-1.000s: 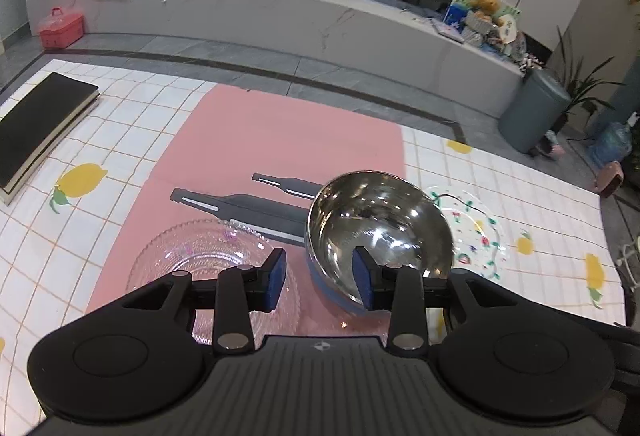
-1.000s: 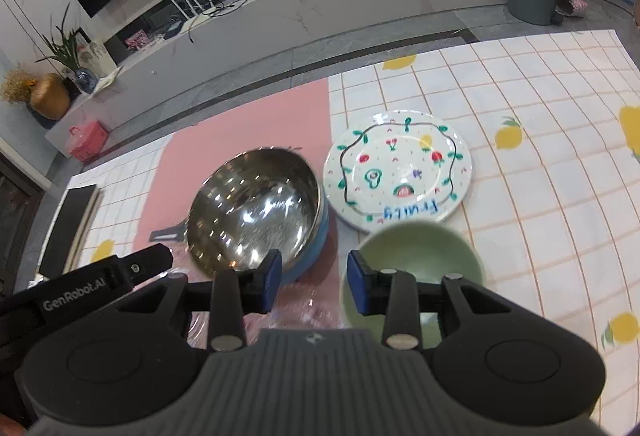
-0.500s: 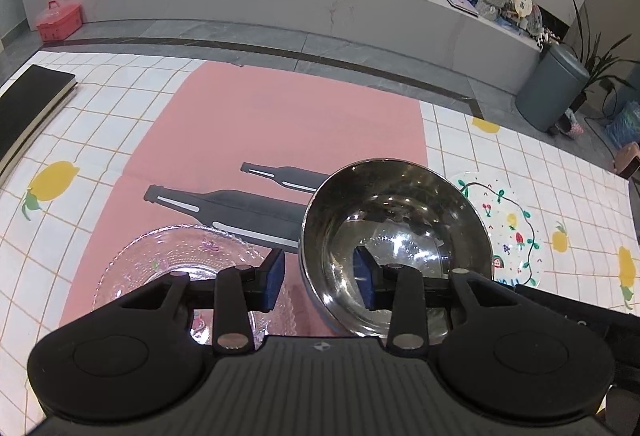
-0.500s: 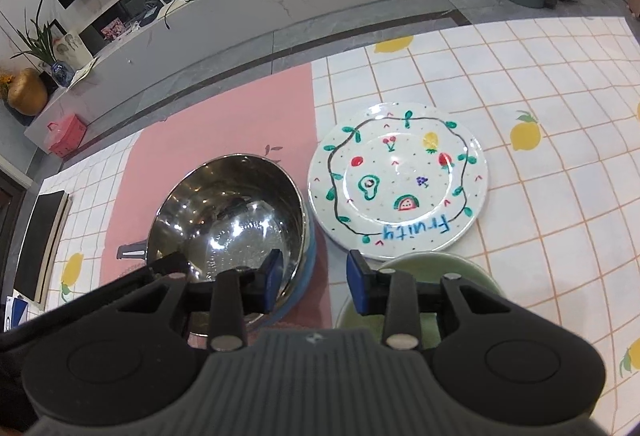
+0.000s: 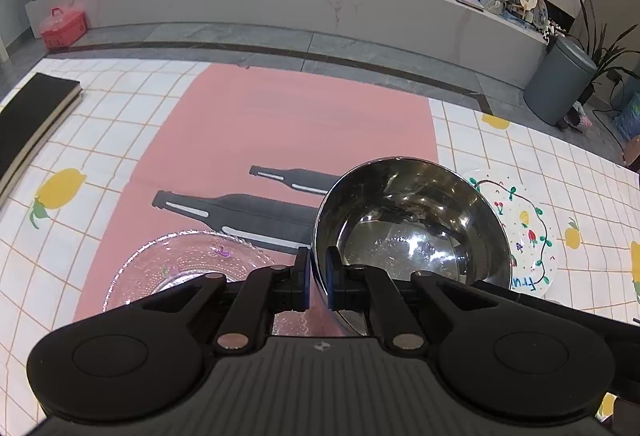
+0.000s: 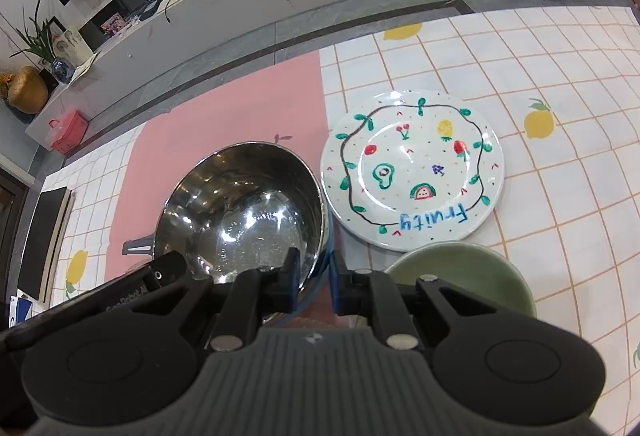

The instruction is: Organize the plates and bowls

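A steel bowl (image 5: 408, 220) with a blue outer wall stands on the pink mat (image 5: 280, 124). My left gripper (image 5: 317, 278) is shut on its near left rim. In the right wrist view the same steel bowl (image 6: 240, 204) has its right rim between the pads of my right gripper (image 6: 314, 276), whose jaws are closing and touch the rim. A clear glass plate (image 5: 180, 264) lies left of the bowl. A white fruit-painted plate (image 6: 412, 168) lies to the bowl's right, and a green bowl (image 6: 460, 272) sits just right of my right gripper.
A black board (image 5: 36, 116) lies at the table's left edge. The lemon-print tablecloth (image 6: 560, 84) covers the table around the mat. Beyond the far edge are floor, a long white bench and a grey bin (image 5: 560, 84).
Both grippers came forward and down onto the steel bowl. Their jaws, open a second ago, have closed on opposite sides of its rim.
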Demonstrator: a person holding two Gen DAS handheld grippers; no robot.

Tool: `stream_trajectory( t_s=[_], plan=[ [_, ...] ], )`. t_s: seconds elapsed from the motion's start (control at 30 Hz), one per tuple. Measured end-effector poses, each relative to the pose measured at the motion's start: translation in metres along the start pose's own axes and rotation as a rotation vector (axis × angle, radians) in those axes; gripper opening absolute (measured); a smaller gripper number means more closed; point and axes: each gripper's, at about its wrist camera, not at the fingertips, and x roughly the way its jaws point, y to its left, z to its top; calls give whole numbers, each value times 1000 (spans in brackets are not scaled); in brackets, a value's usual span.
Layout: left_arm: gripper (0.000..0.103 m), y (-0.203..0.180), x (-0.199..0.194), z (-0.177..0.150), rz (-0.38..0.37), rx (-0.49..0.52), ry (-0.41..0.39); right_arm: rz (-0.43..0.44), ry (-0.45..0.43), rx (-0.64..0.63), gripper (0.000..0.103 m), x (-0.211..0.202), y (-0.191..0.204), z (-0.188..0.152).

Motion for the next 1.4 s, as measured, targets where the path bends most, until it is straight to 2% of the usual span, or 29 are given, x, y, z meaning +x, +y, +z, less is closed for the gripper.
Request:
stream_trajectory(
  t_s=[0.37,0.77,1.1,1.4],
  plan=[
    [7,6,-52,-8,-10,-4,-45,53,-63,5,12,-53,4,-15],
    [7,30,-131,-45,-6,11,-112,136,-102,11,12,-125,18,-81],
    [8,79,-180,-87,21,-47,-121,212,-82,-40,12,-155,47,-138],
    [8,126,-207,-112,52,-99,-115,264,-38,-122,12,-160,87,-172]
  ],
)
